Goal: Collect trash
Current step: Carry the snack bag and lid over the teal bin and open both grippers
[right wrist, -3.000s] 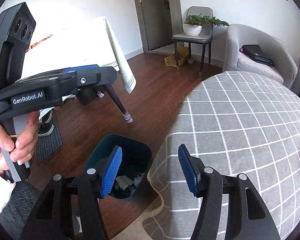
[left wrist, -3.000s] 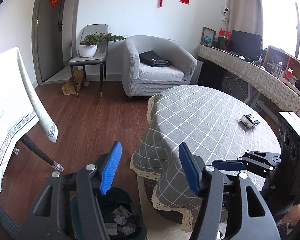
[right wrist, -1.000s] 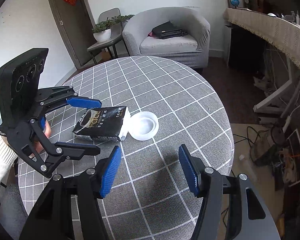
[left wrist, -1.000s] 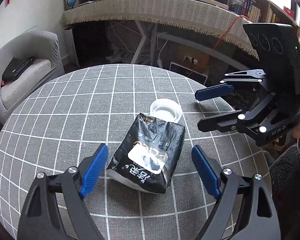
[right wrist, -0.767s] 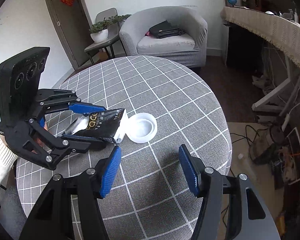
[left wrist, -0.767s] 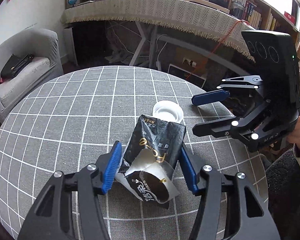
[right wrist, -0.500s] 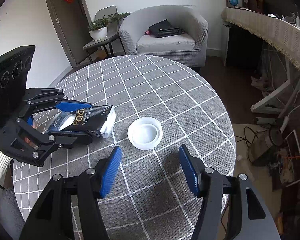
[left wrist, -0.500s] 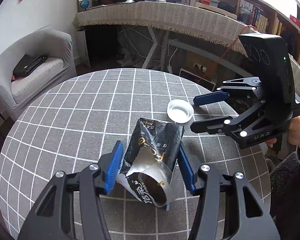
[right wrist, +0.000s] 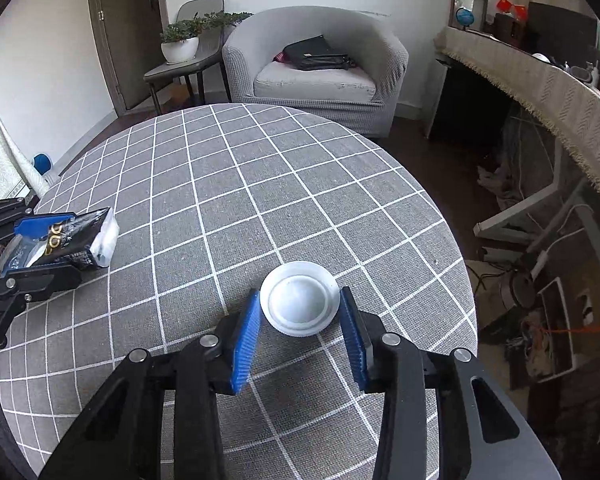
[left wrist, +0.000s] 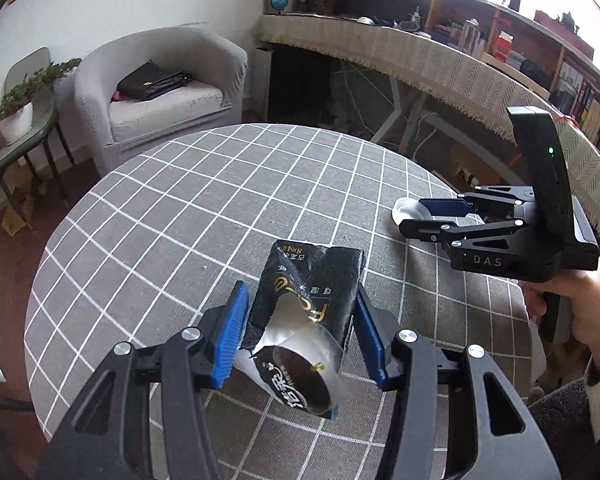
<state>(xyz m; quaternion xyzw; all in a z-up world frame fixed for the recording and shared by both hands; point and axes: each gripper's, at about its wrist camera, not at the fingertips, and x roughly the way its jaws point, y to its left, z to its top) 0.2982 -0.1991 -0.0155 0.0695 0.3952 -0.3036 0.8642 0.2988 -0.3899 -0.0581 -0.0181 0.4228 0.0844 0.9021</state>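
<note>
Jaws of L gripper (left wrist: pixel 300 332) pinch a black snack bag (left wrist: pixel 308 312), held above the grey checked counter (left wrist: pixel 180 216). R gripper (right wrist: pixel 300 328) at the counter's far side w/ a white lid (right wrist: pixel 299 304) between its blue pads (right wrist: pixel 246 334); pads look to touch its rim, lid resting on the cloth.

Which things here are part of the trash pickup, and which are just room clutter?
Part of the job:
- black snack bag, clamped in left gripper
- white plastic lid, between the fingers of right gripper

Just lying about:
- black handbag on armchair
- potted plant
- small globe
</note>
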